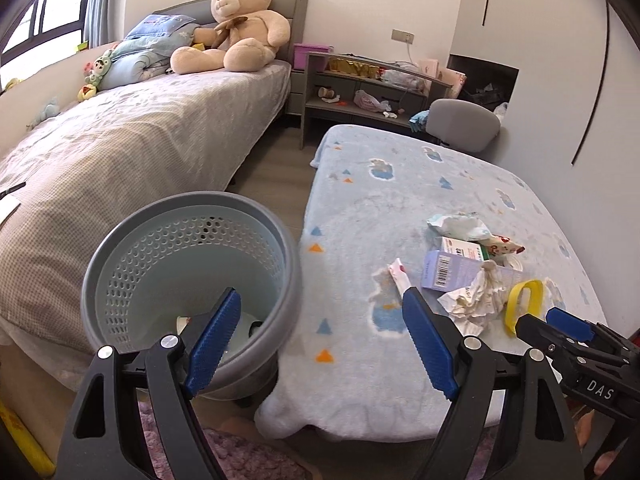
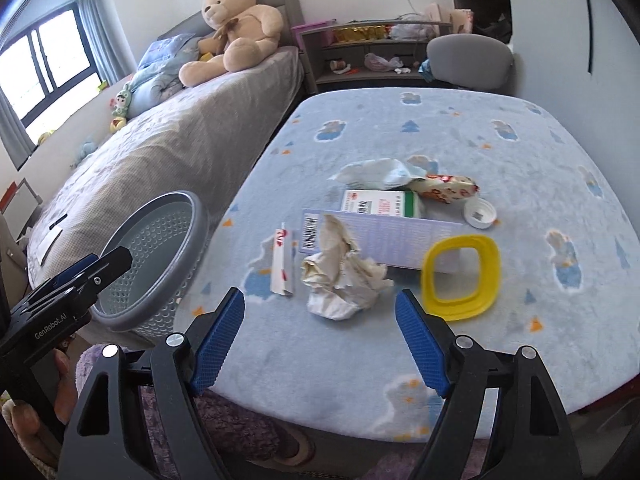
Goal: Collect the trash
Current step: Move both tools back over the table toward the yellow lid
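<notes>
A grey perforated trash bin stands on the floor between the bed and the low table; some trash lies at its bottom. It also shows in the right wrist view. On the blue blanket-covered table lie a crumpled paper, a paper strip, a lilac box, a white-green box, a yellow ring lid, a white cap and wrappers. My left gripper is open and empty, between bin and table. My right gripper is open and empty, just short of the crumpled paper.
A grey bed with a big teddy bear runs along the left. A grey shelf unit and a grey chair stand behind the table. A purple rug lies below.
</notes>
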`<state>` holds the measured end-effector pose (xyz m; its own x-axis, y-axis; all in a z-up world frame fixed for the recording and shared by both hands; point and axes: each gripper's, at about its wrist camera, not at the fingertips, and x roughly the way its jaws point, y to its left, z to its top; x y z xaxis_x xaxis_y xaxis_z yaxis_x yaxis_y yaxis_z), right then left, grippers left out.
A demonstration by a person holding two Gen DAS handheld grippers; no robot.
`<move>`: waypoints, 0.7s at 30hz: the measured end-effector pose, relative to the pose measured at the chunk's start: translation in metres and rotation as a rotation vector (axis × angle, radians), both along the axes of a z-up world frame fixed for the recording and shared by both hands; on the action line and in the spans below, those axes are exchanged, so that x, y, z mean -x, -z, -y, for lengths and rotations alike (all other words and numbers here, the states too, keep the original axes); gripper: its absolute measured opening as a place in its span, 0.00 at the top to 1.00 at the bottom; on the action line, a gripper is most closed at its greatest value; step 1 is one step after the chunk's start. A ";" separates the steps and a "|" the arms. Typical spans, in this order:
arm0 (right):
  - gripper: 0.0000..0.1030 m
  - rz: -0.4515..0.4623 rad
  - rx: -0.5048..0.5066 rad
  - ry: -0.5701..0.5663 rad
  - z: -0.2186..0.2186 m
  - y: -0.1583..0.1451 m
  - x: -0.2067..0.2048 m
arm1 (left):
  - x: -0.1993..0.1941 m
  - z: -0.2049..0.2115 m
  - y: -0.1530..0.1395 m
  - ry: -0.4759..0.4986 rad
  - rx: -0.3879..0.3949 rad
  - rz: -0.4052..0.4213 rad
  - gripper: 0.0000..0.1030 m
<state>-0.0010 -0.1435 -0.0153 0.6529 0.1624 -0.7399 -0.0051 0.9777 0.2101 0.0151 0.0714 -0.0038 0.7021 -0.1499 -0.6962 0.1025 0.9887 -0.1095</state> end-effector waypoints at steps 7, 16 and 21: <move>0.26 -0.016 0.004 0.109 0.049 0.010 0.019 | -0.003 0.046 0.011 0.092 -0.002 -0.018 0.23; 0.26 -0.022 -0.006 0.192 0.088 0.019 0.027 | -0.007 0.088 0.017 0.153 -0.023 -0.028 0.23; 0.26 -0.020 0.004 0.212 0.103 0.022 0.027 | -0.007 0.103 0.021 0.168 -0.028 -0.034 0.23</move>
<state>-0.0283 -0.2463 -0.0377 0.6574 0.0203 -0.7533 0.2047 0.9572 0.2044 0.0226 -0.0311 -0.0244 0.6452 -0.2432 -0.7243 0.2629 0.9608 -0.0885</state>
